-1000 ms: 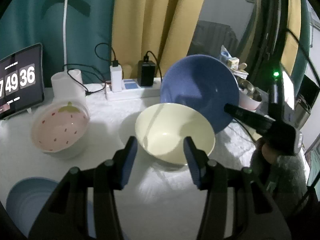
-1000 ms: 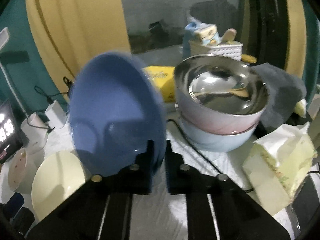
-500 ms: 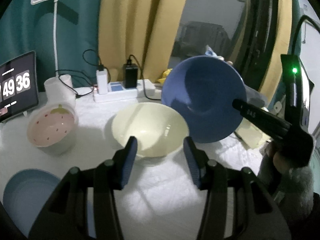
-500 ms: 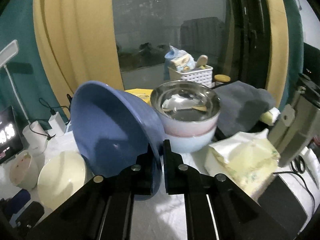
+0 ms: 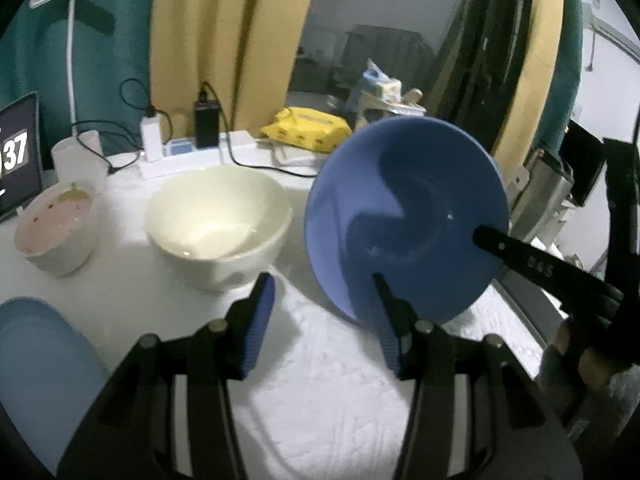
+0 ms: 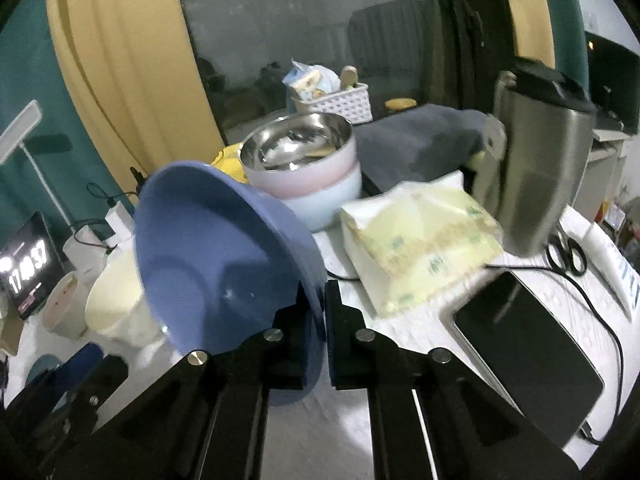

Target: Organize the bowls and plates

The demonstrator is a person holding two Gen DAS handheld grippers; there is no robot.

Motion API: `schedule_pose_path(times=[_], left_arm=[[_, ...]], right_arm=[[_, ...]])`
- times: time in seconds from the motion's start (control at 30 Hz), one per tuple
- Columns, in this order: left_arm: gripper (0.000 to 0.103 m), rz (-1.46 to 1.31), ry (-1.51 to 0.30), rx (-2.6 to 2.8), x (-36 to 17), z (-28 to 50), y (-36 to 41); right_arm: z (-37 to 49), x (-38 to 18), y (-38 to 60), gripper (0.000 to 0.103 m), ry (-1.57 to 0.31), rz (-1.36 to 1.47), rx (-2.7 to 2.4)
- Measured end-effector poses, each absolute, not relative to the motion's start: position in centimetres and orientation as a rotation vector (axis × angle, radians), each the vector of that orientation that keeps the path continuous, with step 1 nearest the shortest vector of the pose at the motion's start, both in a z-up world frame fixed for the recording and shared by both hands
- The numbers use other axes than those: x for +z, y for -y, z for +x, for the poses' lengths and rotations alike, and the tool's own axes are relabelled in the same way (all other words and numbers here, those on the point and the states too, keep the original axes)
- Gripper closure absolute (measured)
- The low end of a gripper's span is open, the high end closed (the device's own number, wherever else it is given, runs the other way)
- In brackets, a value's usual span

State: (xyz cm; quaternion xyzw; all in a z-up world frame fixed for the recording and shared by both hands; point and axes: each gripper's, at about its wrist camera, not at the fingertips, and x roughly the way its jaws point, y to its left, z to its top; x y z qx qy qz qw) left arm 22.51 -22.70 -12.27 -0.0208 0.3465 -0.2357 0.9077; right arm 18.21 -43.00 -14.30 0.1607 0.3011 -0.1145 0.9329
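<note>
My right gripper (image 6: pixel 318 304) is shut on the rim of a dark blue bowl (image 6: pixel 208 252) and holds it tilted above the white table; the bowl also shows in the left wrist view (image 5: pixel 404 216). My left gripper (image 5: pixel 320 312) is open and empty, low over the table, in front of a cream bowl (image 5: pixel 218 216) and the blue bowl. A pink strawberry bowl (image 5: pixel 56 224) sits at left. A light blue plate (image 5: pixel 36 364) lies at the near left edge. Stacked pink and pale blue bowls with a steel bowl inside (image 6: pixel 304 168) stand behind.
A tissue pack (image 6: pixel 420 240), a steel kettle (image 6: pixel 536 168), a black tablet (image 6: pixel 528 348) and scissors (image 6: pixel 568 252) lie at right. A power strip with chargers (image 5: pixel 192 152), a white cup (image 5: pixel 78 160), a clock display (image 5: pixel 16 160) and a yellow pack (image 5: pixel 308 128) stand at the back.
The right gripper has carried the blue bowl to the right, away from the cream bowl. The left gripper view has swung right and stays open.
</note>
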Motion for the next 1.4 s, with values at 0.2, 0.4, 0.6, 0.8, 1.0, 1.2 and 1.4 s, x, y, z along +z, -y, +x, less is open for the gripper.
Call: schedule_pose_path(times=[0.2, 0.4, 0.6, 0.8, 1.0, 1.2, 1.4], left_arm=[[0.053, -0.018, -0.729, -0.498, -13.0, 22.6, 25.0], [0.053, 0.004, -0.740, -0.527, -13.8, 23.5, 27.1], [0.055, 0.012, -0.760, -0.536, -14.9, 24.8, 28.5], [0.080, 0.012, -0.776, -0.569, -15.5, 25.2, 29.1], [0.082, -0.002, -0.768, -0.573, -15.1, 25.0, 28.4], [0.082, -0.008, -0.757, -0.568, -14.4, 24.2, 27.0], [0.082, -0.017, -0.742, -0.560, -13.6, 22.9, 25.3]], right_arm=[[17.4, -15.8, 45.6, 0.096, -0.647, 0.377, -0.234], [17.6, -16.7, 46.6, 0.094, -0.654, 0.389, -0.220], [17.8, -17.9, 47.6, 0.092, -0.673, 0.421, -0.219], [18.6, -18.2, 47.1, 0.091, -0.691, 0.411, -0.187], [18.8, -18.1, 45.9, 0.090, -0.685, 0.379, -0.161], [17.9, -17.1, 44.6, 0.090, -0.669, 0.344, -0.146], [16.7, -16.3, 43.1, 0.090, -0.665, 0.326, -0.134]])
